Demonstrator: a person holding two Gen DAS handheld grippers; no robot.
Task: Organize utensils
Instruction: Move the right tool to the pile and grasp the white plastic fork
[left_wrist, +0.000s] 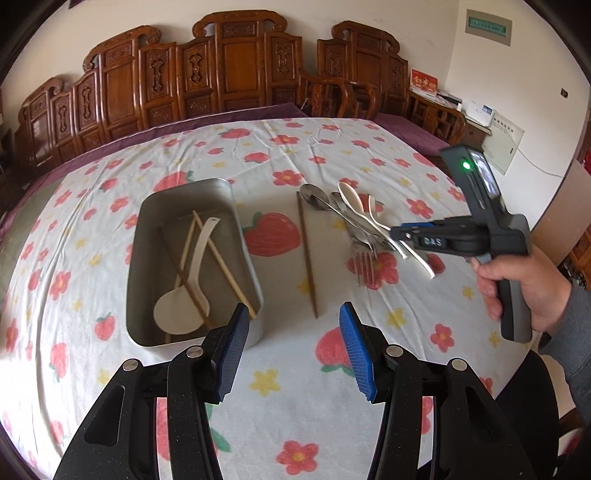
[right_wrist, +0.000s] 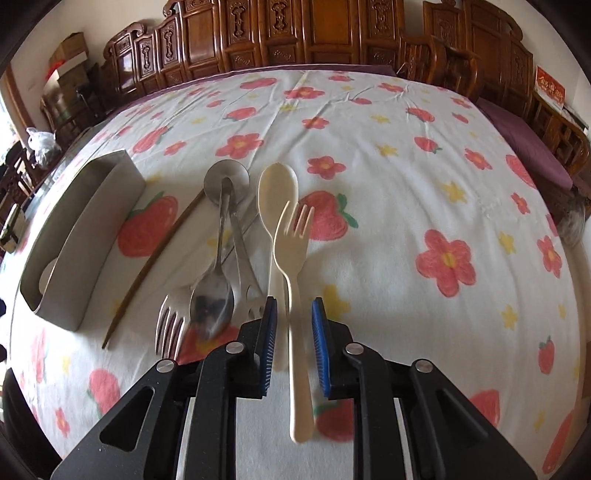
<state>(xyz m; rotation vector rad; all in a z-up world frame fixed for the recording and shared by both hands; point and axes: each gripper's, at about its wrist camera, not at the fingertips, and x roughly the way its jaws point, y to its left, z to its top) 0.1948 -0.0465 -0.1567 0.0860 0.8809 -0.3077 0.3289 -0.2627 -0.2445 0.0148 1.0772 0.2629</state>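
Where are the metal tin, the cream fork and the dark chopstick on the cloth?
metal tin (left_wrist: 248, 236), left wrist view, on its right wall.
cream fork (right_wrist: 293, 254), right wrist view, on its neck below the tines.
dark chopstick (left_wrist: 306, 254), left wrist view, mid-shaft.

White tablecloth printed with red strawberries, pink-red flowers and small yellow flowers, grey metal tray, cream plastic fork and cream spoon, silver spoon and fork, dark brown chopstick, blue-padded black grippers, carved brown wooden furniture.
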